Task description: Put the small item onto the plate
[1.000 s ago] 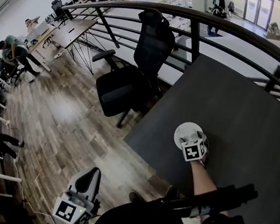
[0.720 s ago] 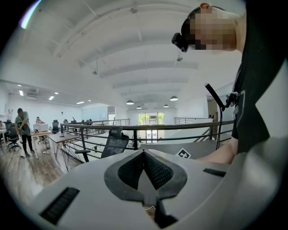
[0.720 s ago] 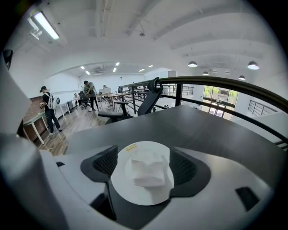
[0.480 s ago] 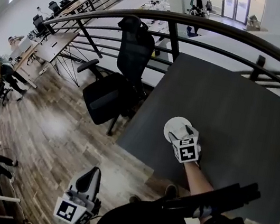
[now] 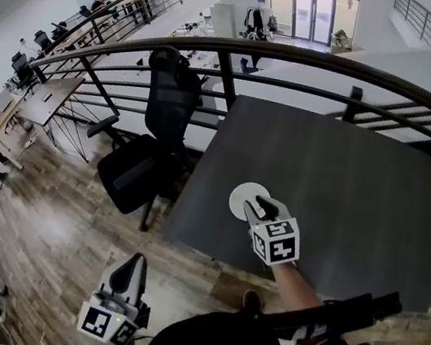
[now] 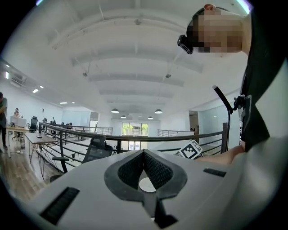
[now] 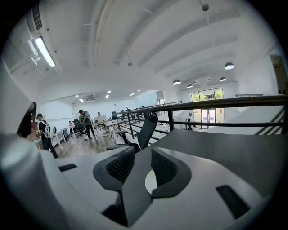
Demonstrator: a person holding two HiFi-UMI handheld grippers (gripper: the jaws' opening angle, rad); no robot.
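A white round plate [image 5: 244,197] lies near the front left corner of the dark table [image 5: 344,190]. My right gripper [image 5: 259,209] hovers over the plate's near right rim and points at it. In the right gripper view its jaws [image 7: 143,152] stand a little apart and are closing with nothing between them, and the plate [image 7: 150,181] shows behind them. No small item shows in any view. My left gripper [image 5: 132,267] hangs low beside my body, off the table, and its jaws [image 6: 144,153] meet at the tips. Through them I see the plate [image 6: 146,184].
A black office chair [image 5: 147,147] stands at the table's left side. A dark metal railing [image 5: 301,59] runs behind the table. The table's near edge [image 5: 210,249] lies just under my right forearm. People and desks are far off on the wood floor to the left.
The head view has swung, so table and plate sit further left. My right gripper has drawn back a little from over the plate, and more of the plate shows. The left gripper stays low.
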